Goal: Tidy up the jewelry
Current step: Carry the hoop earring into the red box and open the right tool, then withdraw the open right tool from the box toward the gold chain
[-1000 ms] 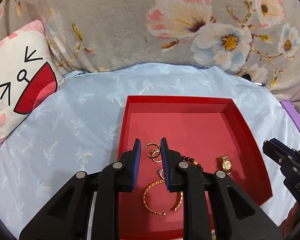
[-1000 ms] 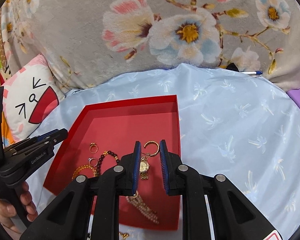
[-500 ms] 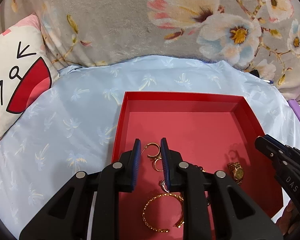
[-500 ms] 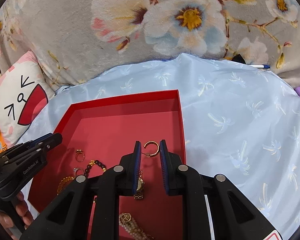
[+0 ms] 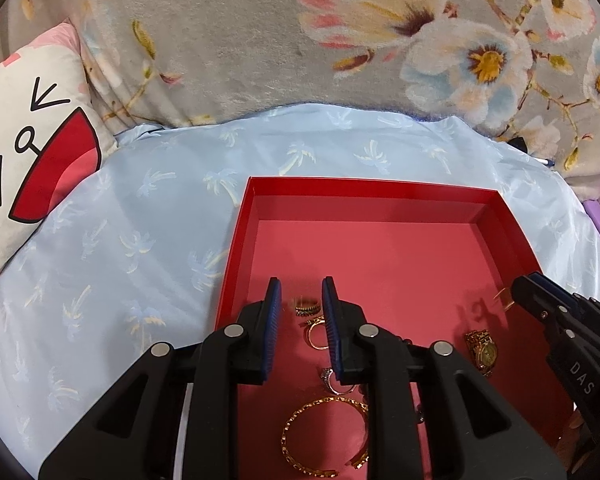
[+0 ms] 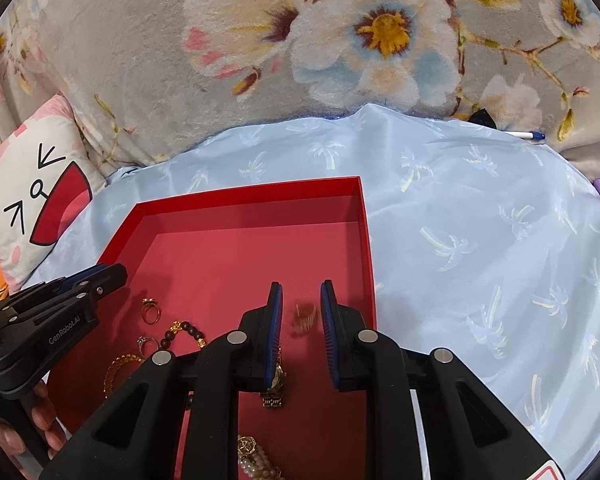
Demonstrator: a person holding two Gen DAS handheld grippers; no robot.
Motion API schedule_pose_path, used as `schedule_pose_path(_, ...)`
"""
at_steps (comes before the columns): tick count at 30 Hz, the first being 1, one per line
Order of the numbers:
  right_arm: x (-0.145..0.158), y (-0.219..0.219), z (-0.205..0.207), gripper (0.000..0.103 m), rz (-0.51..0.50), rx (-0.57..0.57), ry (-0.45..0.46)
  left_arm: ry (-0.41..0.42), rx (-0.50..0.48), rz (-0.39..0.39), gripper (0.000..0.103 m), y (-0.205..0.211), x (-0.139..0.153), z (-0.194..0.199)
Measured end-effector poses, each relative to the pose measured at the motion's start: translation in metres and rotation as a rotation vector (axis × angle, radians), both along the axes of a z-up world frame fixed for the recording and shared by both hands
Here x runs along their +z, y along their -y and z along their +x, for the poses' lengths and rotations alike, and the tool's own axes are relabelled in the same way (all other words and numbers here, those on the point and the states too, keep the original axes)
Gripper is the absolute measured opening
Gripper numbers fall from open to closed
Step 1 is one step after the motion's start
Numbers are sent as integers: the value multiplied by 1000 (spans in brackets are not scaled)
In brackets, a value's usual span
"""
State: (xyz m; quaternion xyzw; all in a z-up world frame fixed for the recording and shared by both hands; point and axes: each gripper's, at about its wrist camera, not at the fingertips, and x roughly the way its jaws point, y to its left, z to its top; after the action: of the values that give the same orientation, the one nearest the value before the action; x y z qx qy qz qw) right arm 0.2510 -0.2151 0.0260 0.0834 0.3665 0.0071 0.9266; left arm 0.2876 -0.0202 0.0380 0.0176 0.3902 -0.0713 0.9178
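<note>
hovering over red box [image 5: 236, 248] (jewelry inside) — jaws apart

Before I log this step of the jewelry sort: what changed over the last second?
Both grippers came down closer to the red box. The right gripper has just been opening its jaws slightly; a blurred gold earring sits between them, no contact visible. The left gripper now frames a dark ring. Nothing was picked up; the watch and bangle stayed put.
</note>
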Motion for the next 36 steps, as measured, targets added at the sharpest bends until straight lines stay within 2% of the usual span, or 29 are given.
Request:
schedule_pose_path(2, 0, 1, 0, 22, 5, -2, 4, -2, 10, -6, 22, -2, -1, 1)
schedule_pose_path(4, 2, 2, -2, 28, 7, -9, 16, -4, 20, -12, 32, -4, -1, 2)
schedule_pose_path(5, 4, 3, -4, 33, 9, -13, 25, -2, 25, -18, 35, -6, 0, 2)
schedule_pose_path(7, 9, 5, -8, 36, 10, -22, 42, 10, 32, -19, 38, -9, 4, 1)
schedule_pose_path(15, 32, 9, -35, 36, 11, -26, 92, 38, 47, -30, 40, -23, 20, -14)
schedule_pose_path(23, 45, 5, -85, 36, 7, -6, 110, 62, 48, -32, 40, -41, 38, -49)
schedule_pose_path(30, 36, 0, -136, 36, 37, 21, 87, 83, 45, -6, 41, -48, 42, -97)
schedule_pose_path(36, 16, -13, -169, 36, 35, 48, 39, 66, 21, -35, 47, -52, 30, -137)
